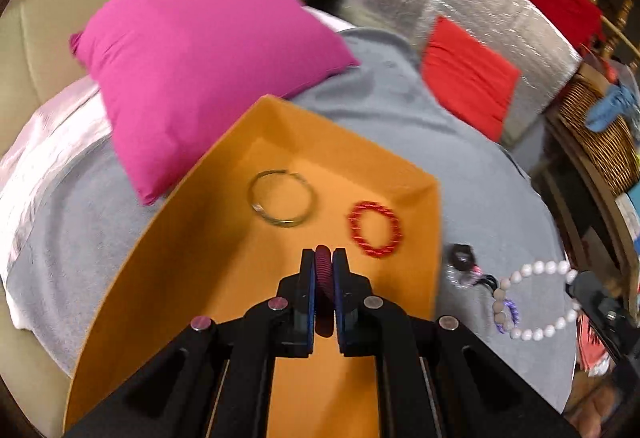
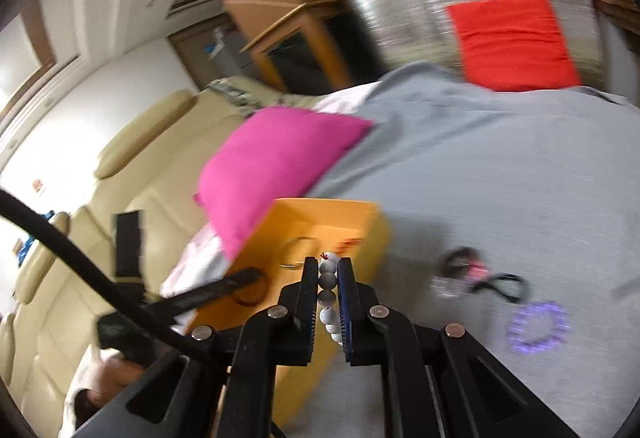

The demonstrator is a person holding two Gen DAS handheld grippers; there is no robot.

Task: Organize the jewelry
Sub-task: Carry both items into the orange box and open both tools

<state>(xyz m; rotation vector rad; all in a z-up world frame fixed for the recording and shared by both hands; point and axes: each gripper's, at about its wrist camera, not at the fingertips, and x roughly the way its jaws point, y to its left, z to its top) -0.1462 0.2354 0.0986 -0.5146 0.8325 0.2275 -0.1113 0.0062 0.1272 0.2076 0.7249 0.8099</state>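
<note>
Left claw (image 1: 324, 258) and right claw (image 2: 328, 266) both clamped (each pinching a bracelet), pointing forward

The right tongs (image 2: 325, 266) pinch a white bead bracelet (image 2: 328, 294) beside the orange box (image 2: 376, 234) on grey cloth (image 2: 480, 178).

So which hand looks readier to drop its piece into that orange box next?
Probably the left. The left gripper is shut on a dark pink bracelet directly above the orange box. The right gripper holds the white bead bracelet nearer the box's edge.
</note>
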